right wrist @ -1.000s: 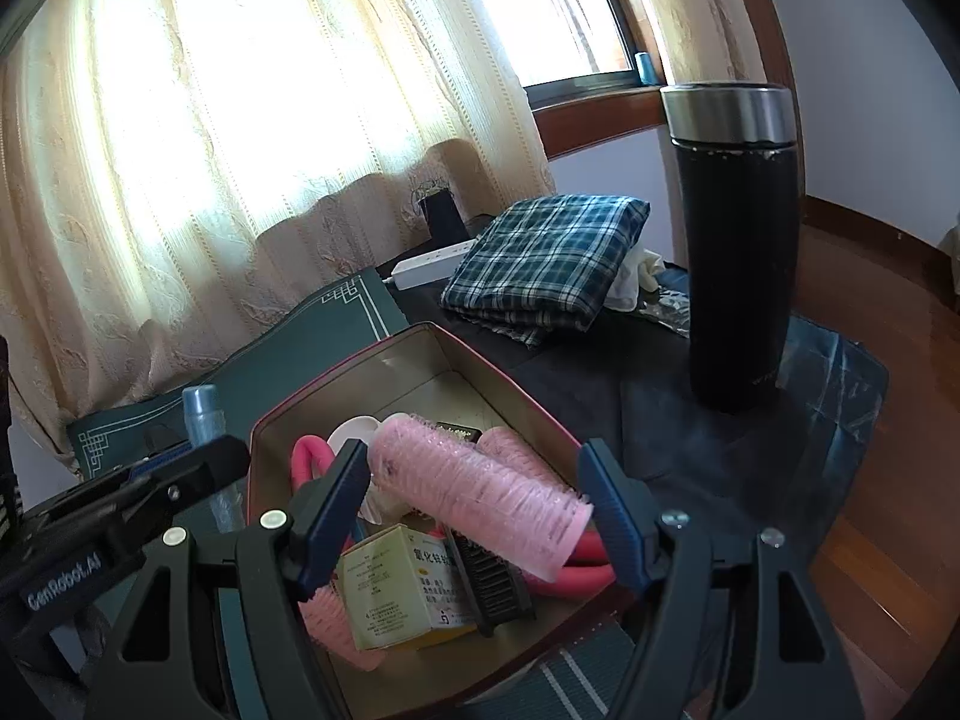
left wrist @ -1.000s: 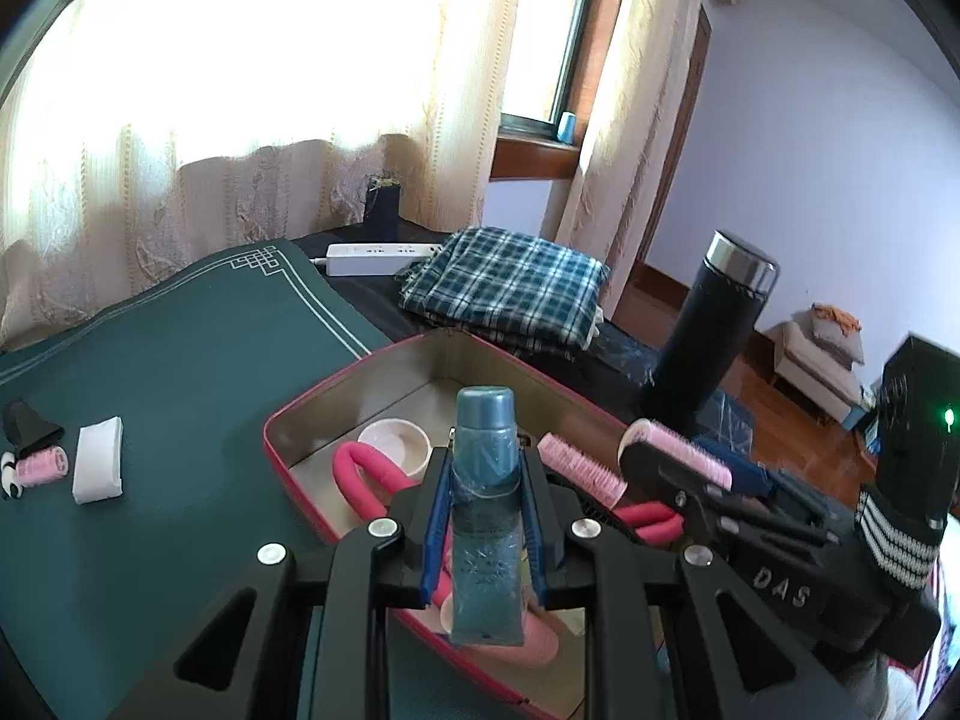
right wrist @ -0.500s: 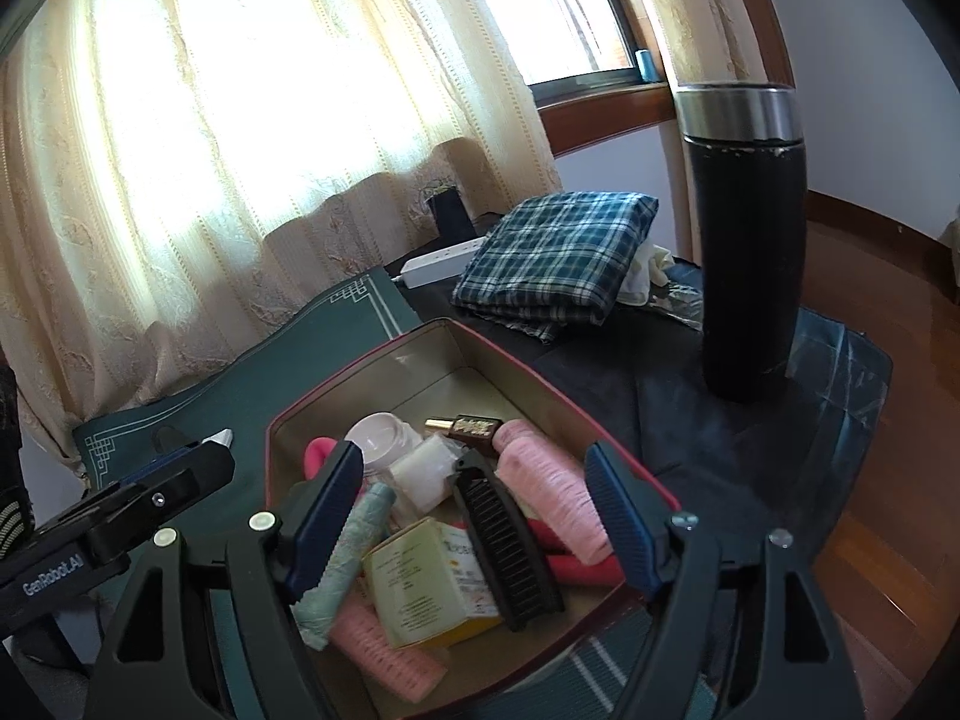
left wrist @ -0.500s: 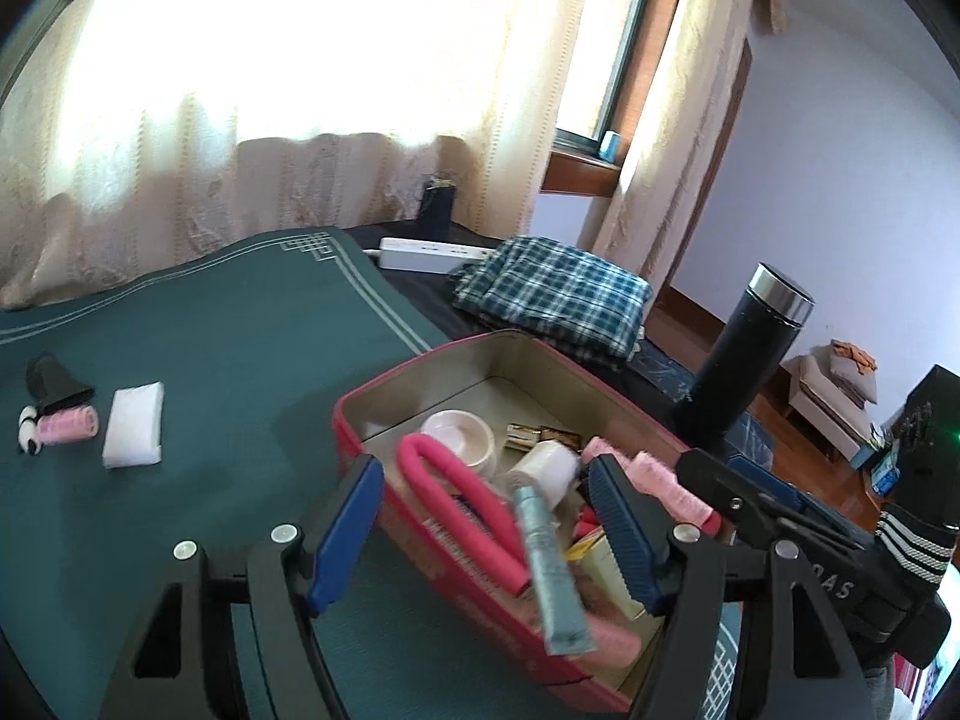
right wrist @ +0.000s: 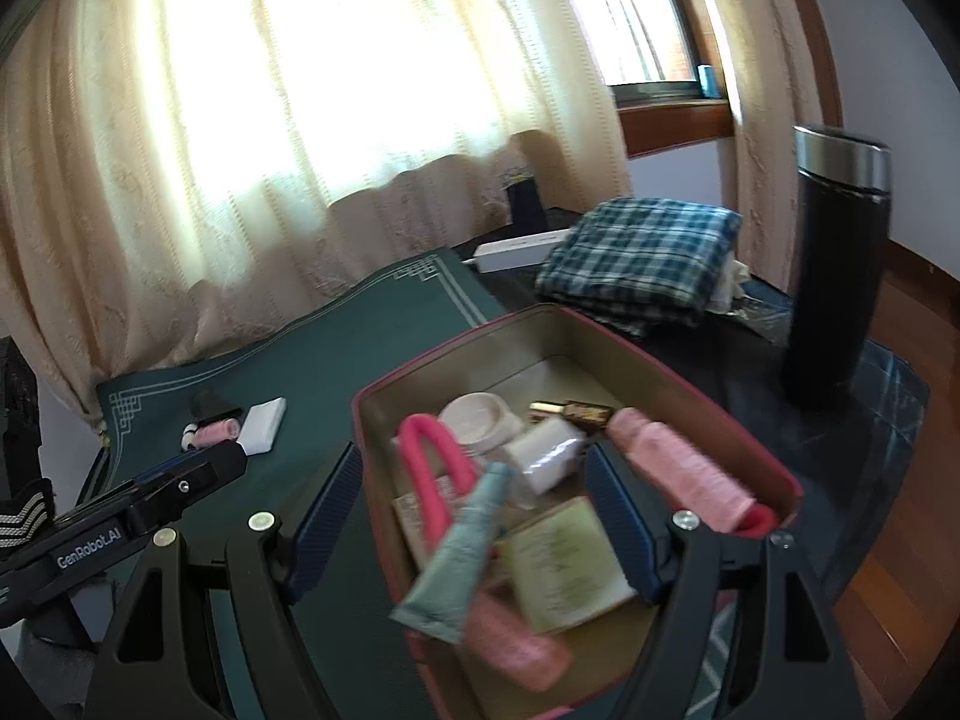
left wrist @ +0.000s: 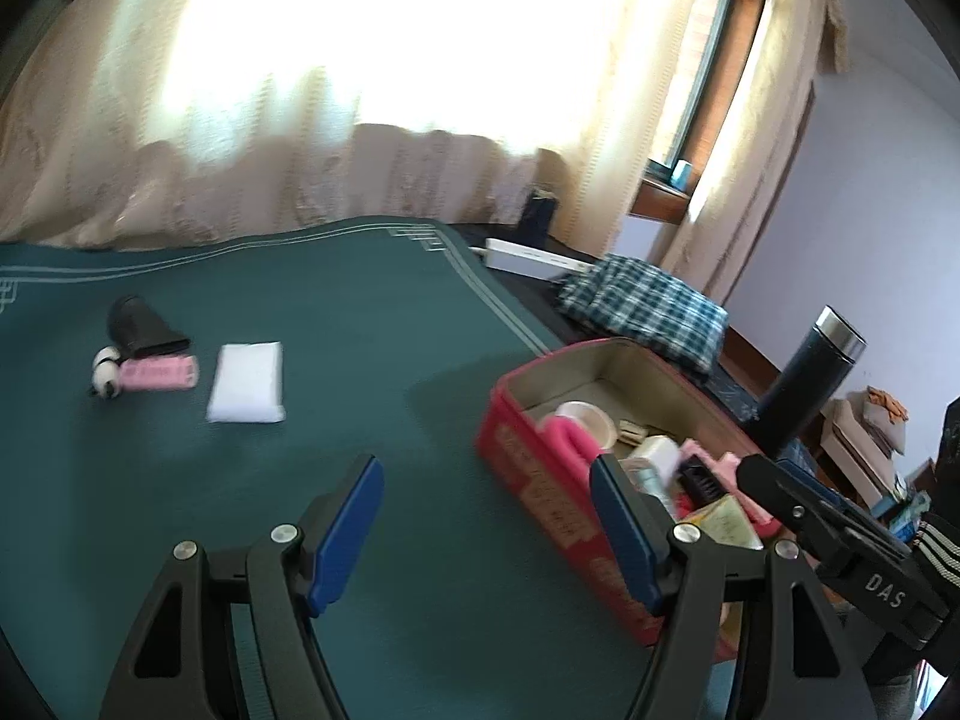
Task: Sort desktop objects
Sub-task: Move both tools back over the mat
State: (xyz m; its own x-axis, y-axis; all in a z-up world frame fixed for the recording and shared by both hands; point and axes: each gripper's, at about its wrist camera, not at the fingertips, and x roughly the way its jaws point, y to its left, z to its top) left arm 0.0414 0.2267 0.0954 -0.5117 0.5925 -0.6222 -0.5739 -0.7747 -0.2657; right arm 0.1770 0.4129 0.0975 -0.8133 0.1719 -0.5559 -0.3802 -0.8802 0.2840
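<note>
A red box [left wrist: 528,456] on the green mat [left wrist: 360,330] holds several small items. Among them are a teal tube [right wrist: 462,552], pink hair rollers [right wrist: 678,468], a bent pink curler [right wrist: 429,480], a white jar [right wrist: 474,414] and a yellow-green carton [right wrist: 564,564]. My left gripper [left wrist: 486,480] is open and empty, over the mat just left of the box. Open too, my right gripper [right wrist: 474,468] hangs above the box [right wrist: 384,420] with nothing between its pads. Farther left on the mat lie a white pad [left wrist: 247,383], a pink roller [left wrist: 157,373], a black cone-shaped piece [left wrist: 141,327] and a tiny panda figure [left wrist: 107,373].
A black thermos [right wrist: 834,276] stands right of the box. Behind the box lie a folded plaid cloth [right wrist: 642,258] and a white power strip [right wrist: 522,249]. Curtains hang along the table's far side. A striped sleeve [right wrist: 24,516] shows at the left edge.
My left gripper opened and let go of the teal tube, which now lies in the box, then swung left over the mat. My right gripper dropped its pink roller into the box.
</note>
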